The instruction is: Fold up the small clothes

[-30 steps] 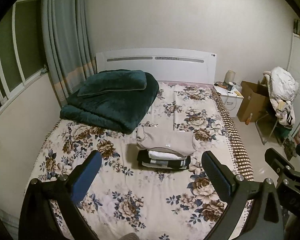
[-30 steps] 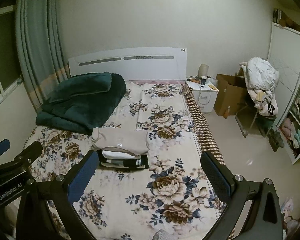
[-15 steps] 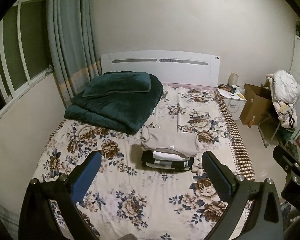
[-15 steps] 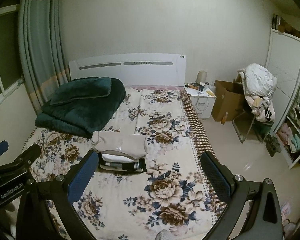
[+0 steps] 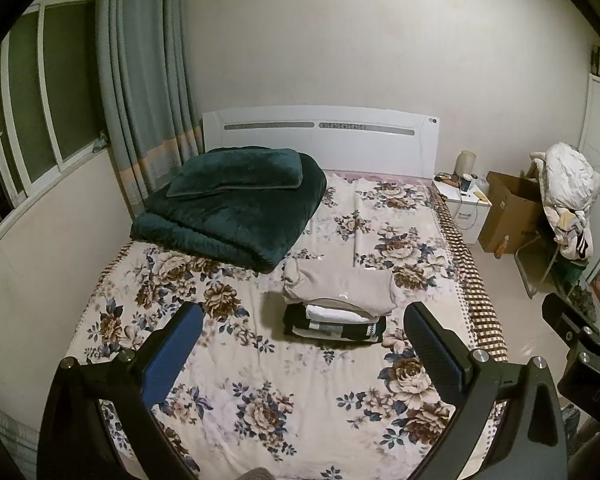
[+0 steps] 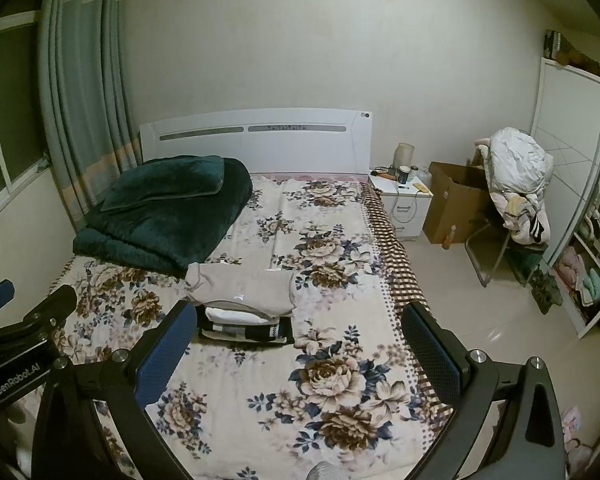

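Clothes [image 5: 336,300] stacked mid-bed [image 5: 260,392], beige top over white and dark pieces. Left gripper [image 5: 304,344] and right gripper [image 6: 300,344] both spread wide, holding nothing, hanging above near edge. Best approached squarely, without disturbing stack. Far right: open cardboard box [image 6: 454,208], contents hidden.

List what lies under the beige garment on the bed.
Under the beige garment sits a white folded piece, then a black item with pale bands, resting on the floral bedspread. Only their front edges show; anything further inside the stack is covered.
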